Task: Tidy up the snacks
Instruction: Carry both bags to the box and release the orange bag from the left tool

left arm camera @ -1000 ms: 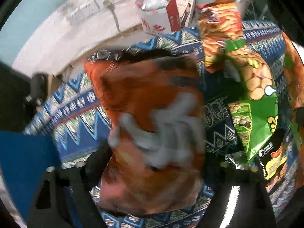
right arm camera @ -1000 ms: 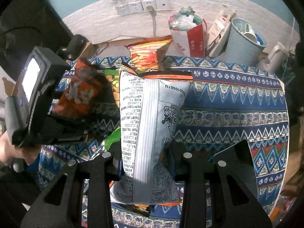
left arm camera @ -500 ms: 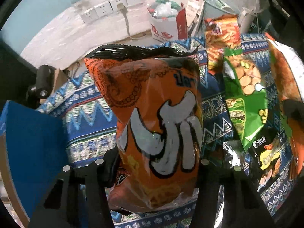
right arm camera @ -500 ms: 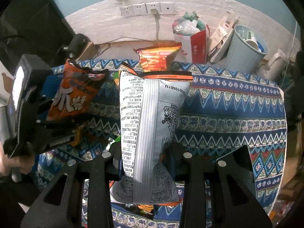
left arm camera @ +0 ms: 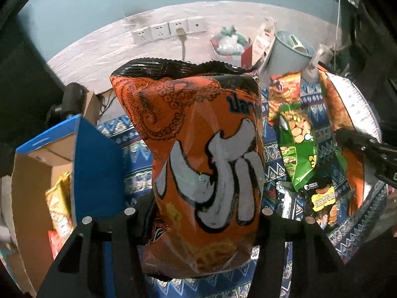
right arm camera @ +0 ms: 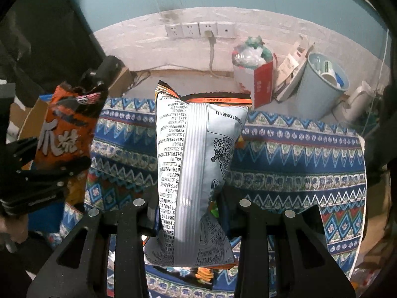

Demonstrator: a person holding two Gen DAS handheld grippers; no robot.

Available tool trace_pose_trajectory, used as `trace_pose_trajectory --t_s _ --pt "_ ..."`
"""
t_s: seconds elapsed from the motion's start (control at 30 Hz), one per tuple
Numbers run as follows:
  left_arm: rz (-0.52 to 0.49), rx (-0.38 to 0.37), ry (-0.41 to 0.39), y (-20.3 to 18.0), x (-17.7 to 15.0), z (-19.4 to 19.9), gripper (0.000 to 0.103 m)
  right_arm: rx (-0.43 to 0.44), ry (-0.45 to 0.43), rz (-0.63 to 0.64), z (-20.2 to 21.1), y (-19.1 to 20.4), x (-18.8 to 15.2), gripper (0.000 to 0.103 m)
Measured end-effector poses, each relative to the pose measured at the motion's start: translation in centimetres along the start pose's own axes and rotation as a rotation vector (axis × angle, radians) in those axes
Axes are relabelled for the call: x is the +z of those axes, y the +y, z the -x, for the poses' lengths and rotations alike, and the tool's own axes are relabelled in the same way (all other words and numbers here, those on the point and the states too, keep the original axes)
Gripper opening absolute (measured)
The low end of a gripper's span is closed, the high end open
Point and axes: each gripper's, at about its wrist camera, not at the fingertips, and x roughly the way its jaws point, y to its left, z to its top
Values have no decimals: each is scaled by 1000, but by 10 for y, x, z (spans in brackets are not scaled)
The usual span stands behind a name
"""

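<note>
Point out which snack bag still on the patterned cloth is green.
The glossy green plastic bag printed with round crackers, lying right of the orange bag held in the left tongs; its neighbours are orange-red and black.

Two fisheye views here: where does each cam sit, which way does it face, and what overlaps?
Left wrist: on the left gripper, looking down along its fingers at the orange snack bag it grips; cardboard box to one side; the right gripper's fingers at the frame's right edge.
Right wrist: on the right gripper, facing its white-backed snack bag; left gripper and a hand at the frame's left edge.
Shared: patterned tablecloth, wall sockets, blue bin, both bags.
</note>
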Motion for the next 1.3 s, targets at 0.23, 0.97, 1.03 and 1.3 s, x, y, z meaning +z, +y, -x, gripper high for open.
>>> trace_pose_trajectory --t_s 0.23,0.97,1.03,1.3 --pt "53 -15 -39 26 -7 26 55 7 -35 25 11 21 12 34" --pt "216 18 -173 116 -56 102 55 93 -67 85 11 106 44 34" --pt "234 20 -176 126 -61 105 55 89 -71 102 9 118 47 34" --pt "327 51 -180 169 -79 109 55 140 -60 140 1 166 55 34"
